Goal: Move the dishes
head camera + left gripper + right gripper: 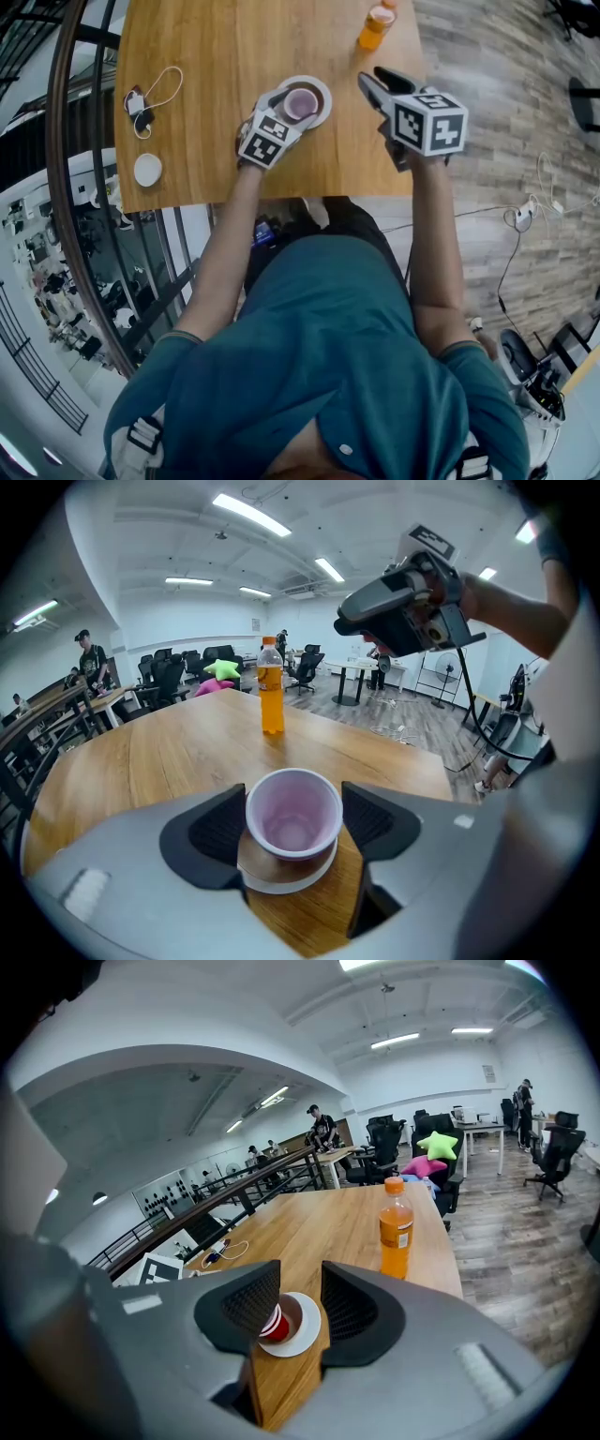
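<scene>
Left claw [292,819] clamped on cup [301,103] at its rim, cup sitting on saucer [286,885] | right claw [300,1309] empty, jaws slightly apart, right of saucer | risk: thin rim could flex, cup pops out on lift; tilt could drag saucer across table [169,752] toward bottle [396,1227] beyond saucer

No legible writing on the desk [216,75]
Label on the orange bottle [396,1227] too small to read; only letterless black-and-white square markers on the cubes of the left hand-held gripper [292,105] and right hand-held gripper [382,81].
</scene>
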A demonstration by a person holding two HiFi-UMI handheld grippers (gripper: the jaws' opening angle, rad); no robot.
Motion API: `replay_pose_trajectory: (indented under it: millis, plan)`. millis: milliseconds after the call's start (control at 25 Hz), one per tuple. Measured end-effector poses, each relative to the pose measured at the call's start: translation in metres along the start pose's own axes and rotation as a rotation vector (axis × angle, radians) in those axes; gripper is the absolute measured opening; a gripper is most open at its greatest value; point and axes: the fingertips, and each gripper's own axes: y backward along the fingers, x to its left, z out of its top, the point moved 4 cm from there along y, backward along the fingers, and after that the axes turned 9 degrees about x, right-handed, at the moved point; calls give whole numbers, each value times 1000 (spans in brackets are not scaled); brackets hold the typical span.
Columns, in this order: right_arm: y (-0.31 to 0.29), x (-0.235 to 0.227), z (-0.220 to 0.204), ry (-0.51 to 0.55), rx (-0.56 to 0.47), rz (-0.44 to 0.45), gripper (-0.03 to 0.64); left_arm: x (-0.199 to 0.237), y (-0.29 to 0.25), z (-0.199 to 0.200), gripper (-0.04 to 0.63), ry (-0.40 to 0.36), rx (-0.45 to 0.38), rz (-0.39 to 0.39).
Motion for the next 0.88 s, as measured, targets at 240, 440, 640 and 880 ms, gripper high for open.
replay_pose_trajectory:
  millis: [240, 440, 640, 880]
  plan:
    - [-17, 8, -17, 108, 69, 0, 121, 2, 5, 1, 319, 11, -10, 3]
    - [-35, 29, -34, 301, 126, 49, 124, 5, 11, 3, 319, 35, -26, 3]
    - [-51, 45, -49, 392, 162, 105, 184, 9, 18, 6, 319, 55, -49, 3]
    - [-65, 57, -64, 461, 169, 129, 260, 12, 29, 15, 318, 77, -79, 2]
